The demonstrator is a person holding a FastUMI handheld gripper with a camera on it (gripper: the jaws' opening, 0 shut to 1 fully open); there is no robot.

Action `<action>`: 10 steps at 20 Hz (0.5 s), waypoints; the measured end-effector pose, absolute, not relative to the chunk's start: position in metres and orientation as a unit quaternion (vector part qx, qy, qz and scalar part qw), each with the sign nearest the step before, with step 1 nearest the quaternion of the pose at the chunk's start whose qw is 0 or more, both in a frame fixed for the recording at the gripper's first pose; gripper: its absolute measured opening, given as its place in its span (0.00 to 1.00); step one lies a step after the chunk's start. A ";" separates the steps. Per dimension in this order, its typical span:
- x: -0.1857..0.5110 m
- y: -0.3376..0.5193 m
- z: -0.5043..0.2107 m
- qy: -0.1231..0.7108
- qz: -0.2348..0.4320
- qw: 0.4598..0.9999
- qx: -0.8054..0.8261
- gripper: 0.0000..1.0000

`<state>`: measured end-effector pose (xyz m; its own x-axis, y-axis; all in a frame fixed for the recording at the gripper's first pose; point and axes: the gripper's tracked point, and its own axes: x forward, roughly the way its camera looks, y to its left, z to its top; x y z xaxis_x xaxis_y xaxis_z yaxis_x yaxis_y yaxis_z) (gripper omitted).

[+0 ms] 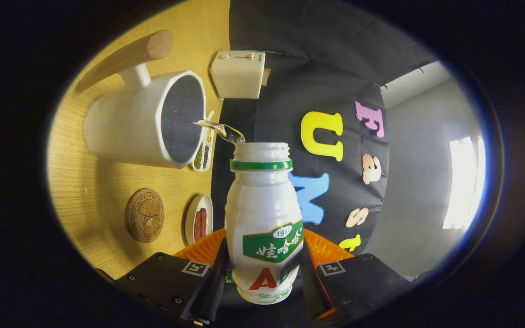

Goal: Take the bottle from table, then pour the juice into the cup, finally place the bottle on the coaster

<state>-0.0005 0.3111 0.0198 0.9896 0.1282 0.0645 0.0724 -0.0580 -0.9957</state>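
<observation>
My gripper (262, 273) is shut on a white bottle (262, 214) with a green neck ring and a green label, both orange fingers (203, 248) pressing its lower body. The bottle is uncapped and tipped on its side over the table. A thin clear stream (219, 130) runs from its mouth into the dark inside of a white cup (153, 120) with a long wooden handle. The cup stands on the wooden table (89, 182) just beyond the bottle's mouth. A round cork coaster (145, 215) lies on the table near the fingers, with nothing on it.
A cream toaster (237, 75) stands at the table's back edge beyond the cup. A narrow tray of beans (202, 155) lies beside the cup. A small white dish with something red-brown (198, 223) sits between the coaster and the bottle.
</observation>
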 end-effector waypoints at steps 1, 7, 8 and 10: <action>0.000 0.311 0.020 -0.070 0.019 0.682 -0.727 0.72; 0.001 0.311 0.024 -0.076 0.014 0.679 -0.730 0.72; 0.001 0.311 0.025 -0.076 0.014 0.679 -0.730 0.72; 0.003 0.312 0.029 -0.080 0.012 0.679 -0.730 0.72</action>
